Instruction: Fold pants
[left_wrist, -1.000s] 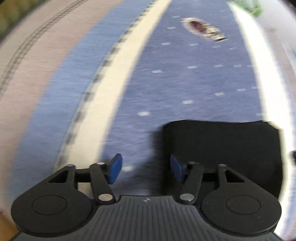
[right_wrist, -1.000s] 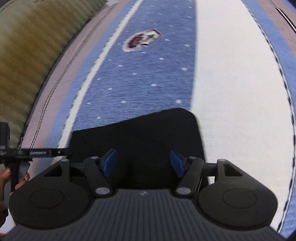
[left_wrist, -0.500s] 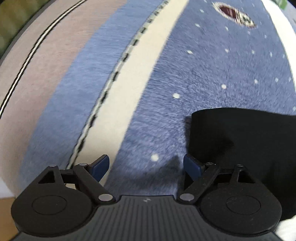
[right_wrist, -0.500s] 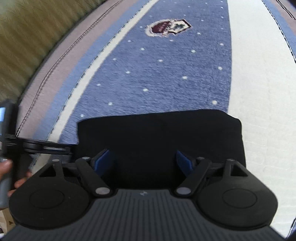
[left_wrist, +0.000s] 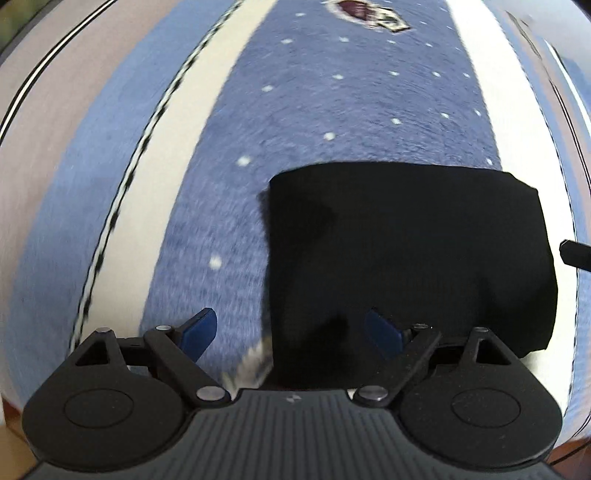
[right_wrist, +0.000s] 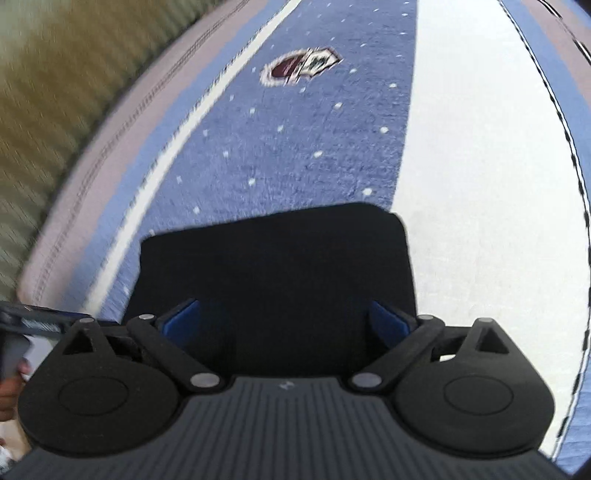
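Observation:
The black pants (left_wrist: 406, 251) lie folded into a compact rectangle on a blue carpet with white dots. My left gripper (left_wrist: 291, 334) is open and empty above the pants' near left corner; its right finger (left_wrist: 382, 332) is over the cloth, its left over carpet. In the right wrist view the folded pants (right_wrist: 277, 273) fill the lower middle. My right gripper (right_wrist: 286, 323) is open and empty, both fingers over the near edge of the cloth.
The carpet has cream stripes (left_wrist: 192, 122), a pale blue band and a maroon crest (right_wrist: 299, 68) farther off. A ribbed olive surface (right_wrist: 44, 96) borders the carpet at left. The other gripper's tip (left_wrist: 576, 254) shows at the right edge.
Both grippers have opened wider. The left gripper has shifted right, so the pants sit more centred in its view. The right view has pulled slightly away from the pants.

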